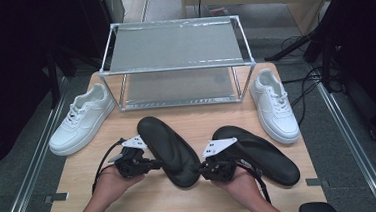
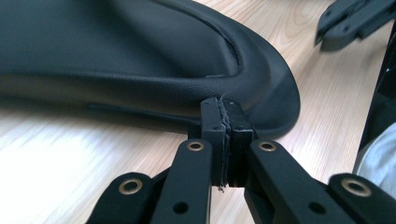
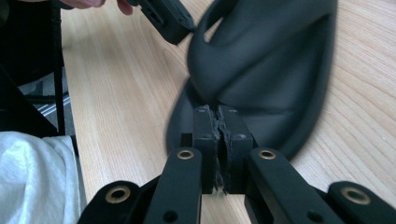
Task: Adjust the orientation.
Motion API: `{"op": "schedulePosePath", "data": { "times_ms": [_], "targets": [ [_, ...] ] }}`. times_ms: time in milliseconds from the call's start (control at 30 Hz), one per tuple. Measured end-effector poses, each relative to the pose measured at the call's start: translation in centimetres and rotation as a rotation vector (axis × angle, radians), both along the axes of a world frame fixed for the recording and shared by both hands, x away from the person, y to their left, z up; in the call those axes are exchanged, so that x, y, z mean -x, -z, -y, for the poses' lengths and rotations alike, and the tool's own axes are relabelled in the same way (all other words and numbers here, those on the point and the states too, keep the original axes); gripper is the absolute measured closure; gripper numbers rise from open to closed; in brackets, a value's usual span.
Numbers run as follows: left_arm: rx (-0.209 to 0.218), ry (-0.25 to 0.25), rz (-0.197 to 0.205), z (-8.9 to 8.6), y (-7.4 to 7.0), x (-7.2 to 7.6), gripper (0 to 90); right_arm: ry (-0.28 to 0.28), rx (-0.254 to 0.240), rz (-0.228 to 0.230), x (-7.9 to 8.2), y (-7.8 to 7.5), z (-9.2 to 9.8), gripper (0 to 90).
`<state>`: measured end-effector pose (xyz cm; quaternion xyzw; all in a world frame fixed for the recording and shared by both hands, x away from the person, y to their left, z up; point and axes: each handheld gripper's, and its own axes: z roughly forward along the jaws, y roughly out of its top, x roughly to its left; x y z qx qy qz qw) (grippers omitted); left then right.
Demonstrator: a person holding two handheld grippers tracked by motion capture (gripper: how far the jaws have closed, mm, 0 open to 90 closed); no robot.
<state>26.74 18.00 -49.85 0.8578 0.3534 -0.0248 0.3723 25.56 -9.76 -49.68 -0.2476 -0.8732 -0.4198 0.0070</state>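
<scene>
- Here the left insole (image 1: 169, 150) is a long black foam piece with a raised rim and a cupped heel, its surface matte and finely grained; it lies slantwise on the table (image 1: 132, 200), toe end toward the rack and heel end toward the person.
- The left tongs (image 1: 156, 163) are closed and meet the insole's left edge; in the left gripper view the two pads sit tight together with a thin strip of the rim (image 2: 224, 116) pinched between them.
- The right tongs (image 1: 200, 171) are also closed, at the heel end of the same insole; the right gripper view shows the pads pressed together on the rim (image 3: 219, 114), though the picture is blurred there.
- A second black insole (image 1: 264, 153) lies just to the right, partly under the right hand (image 1: 236, 183) and its tool; whether the two insoles touch I cannot tell.
- Behind them stands a metal rack (image 1: 175, 62) with two grey shelves, close to the first insole's toe.
- One white sneaker (image 1: 79, 121) sits at the rack's left, another white sneaker (image 1: 276, 105) at its right, both well apart from the tongs.
- The left hand (image 1: 109, 186) holds its tool near the table's front edge.
</scene>
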Motion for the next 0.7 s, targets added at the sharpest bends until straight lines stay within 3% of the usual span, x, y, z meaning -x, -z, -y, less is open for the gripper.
{"op": "schedulePosePath", "data": {
  "times_ms": [133, 400, 533, 600, 700],
  "targets": [
    [-0.001, 0.025, 0.022, 0.6, -0.3, 0.0, 89.8, 0.008, 0.004, -0.007, 0.1, 0.2, -0.1, 87.4],
    [0.028, 0.024, 0.044, -1.2, -2.1, -1.0, 88.8, 0.03, -0.007, -0.001, 0.7, 0.2, 0.0, 87.4],
    [0.012, 0.01, 0.067, -2.4, -3.3, -2.5, 89.4, 0.037, -0.016, 0.017, 1.1, -0.1, 0.0, 87.4],
    [0.0, 0.006, 0.063, -2.8, -3.6, -4.1, 89.7, 0.042, -0.024, 0.015, 1.3, -0.1, -0.3, 87.4],
    [-0.015, 0.01, 0.063, -2.9, -3.8, -5.3, 89.8, 0.038, -0.028, 0.018, 1.5, -0.1, -0.6, 87.4]
  ]
}}
